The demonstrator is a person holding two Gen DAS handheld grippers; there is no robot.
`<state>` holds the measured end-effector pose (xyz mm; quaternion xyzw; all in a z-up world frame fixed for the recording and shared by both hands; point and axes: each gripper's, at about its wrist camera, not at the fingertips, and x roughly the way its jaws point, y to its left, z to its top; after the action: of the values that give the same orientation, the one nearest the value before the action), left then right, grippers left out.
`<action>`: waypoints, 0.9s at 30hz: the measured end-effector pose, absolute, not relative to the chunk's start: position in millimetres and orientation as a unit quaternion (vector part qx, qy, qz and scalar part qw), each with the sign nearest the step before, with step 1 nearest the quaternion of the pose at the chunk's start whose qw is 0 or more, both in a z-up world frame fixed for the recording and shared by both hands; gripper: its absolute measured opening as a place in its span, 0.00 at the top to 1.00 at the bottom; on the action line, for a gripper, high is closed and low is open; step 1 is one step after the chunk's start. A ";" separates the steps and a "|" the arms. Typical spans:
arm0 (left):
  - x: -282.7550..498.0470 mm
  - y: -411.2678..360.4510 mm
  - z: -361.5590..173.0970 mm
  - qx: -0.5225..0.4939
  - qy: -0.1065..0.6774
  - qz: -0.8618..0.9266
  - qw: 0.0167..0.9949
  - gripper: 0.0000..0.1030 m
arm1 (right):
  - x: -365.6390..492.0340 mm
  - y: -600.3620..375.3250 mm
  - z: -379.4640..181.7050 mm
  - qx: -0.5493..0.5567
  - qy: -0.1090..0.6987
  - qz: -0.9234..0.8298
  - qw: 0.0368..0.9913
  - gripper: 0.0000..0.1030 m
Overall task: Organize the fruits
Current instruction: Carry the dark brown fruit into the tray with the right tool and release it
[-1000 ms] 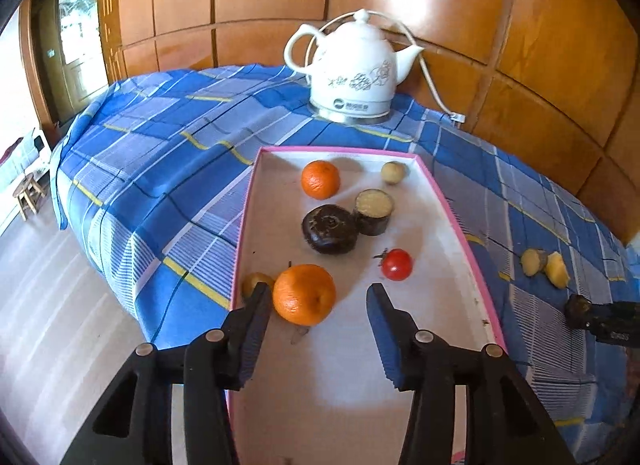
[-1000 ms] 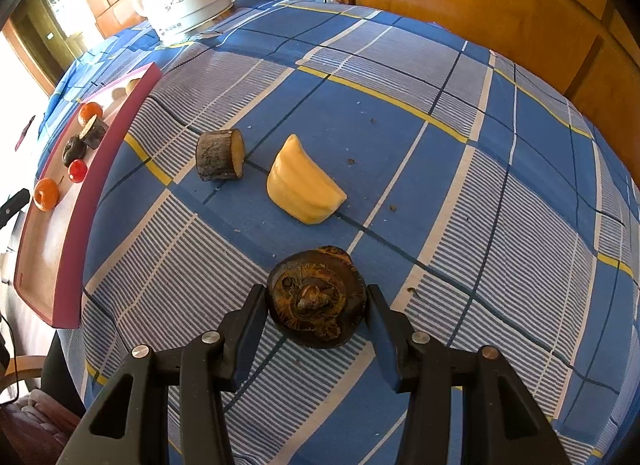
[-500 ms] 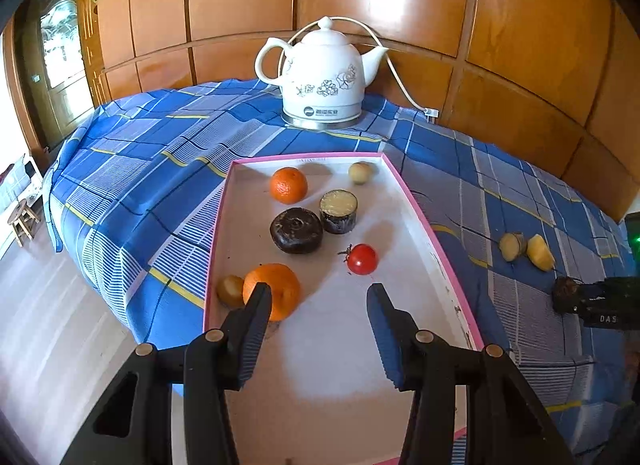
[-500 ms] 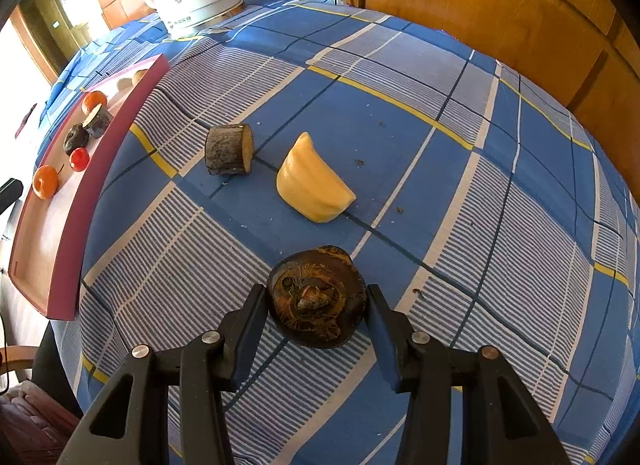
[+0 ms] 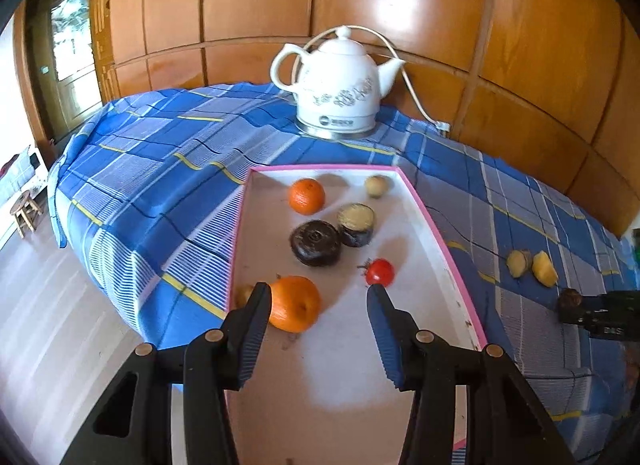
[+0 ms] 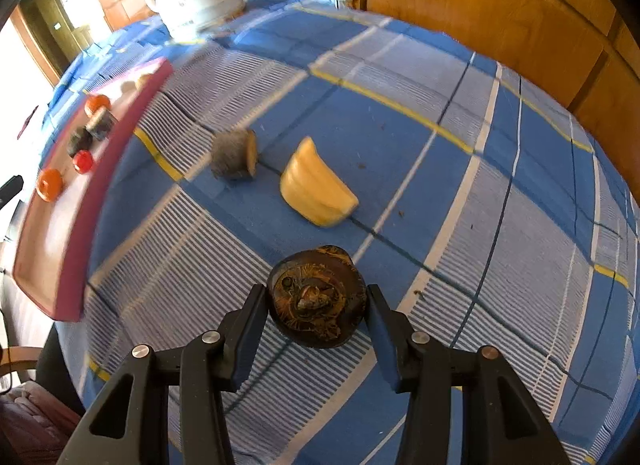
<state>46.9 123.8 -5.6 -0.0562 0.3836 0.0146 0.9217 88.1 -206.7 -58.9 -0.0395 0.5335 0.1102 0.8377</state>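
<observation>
The right tool (image 6: 316,301) pinches a dark round fruit (image 6: 316,297) between its pads, gripped across its widest part, just above the table (image 6: 440,169). It looks hard-shelled, light and a bit glossy, so a hold at mid-height should keep it from rolling out. Beyond it lie a yellow wedge (image 6: 316,185) and a cut brown piece (image 6: 236,153); far to the left is the pink-rimmed tray (image 6: 72,265). The left tool (image 5: 318,293) hangs spread and empty over that tray, an orange (image 5: 294,303) just inside its left pad.
</observation>
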 end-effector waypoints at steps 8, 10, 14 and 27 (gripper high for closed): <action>45.4 150.5 0.3 -0.080 0.368 0.037 0.926 0.51 | 72.9 -130.3 -7.9 -0.053 0.481 0.216 0.848 0.52; 43.3 155.2 1.1 -0.082 0.365 0.041 0.926 0.51 | 69.3 -105.1 -3.7 -0.062 0.474 0.245 0.843 0.52; 39.2 161.7 -0.7 -0.086 0.364 0.044 0.926 0.51 | 67.3 -43.8 2.6 -0.078 0.463 0.307 0.828 0.52; 34.0 170.6 -14.5 -0.102 0.375 0.038 0.921 0.51 | 108.7 49.0 -48.7 -0.111 0.504 0.313 0.797 0.51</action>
<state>34.0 170.6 -14.5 -0.1022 0.3751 0.0383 0.9205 108.7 49.0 -48.7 -0.1113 0.5035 0.3132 0.7975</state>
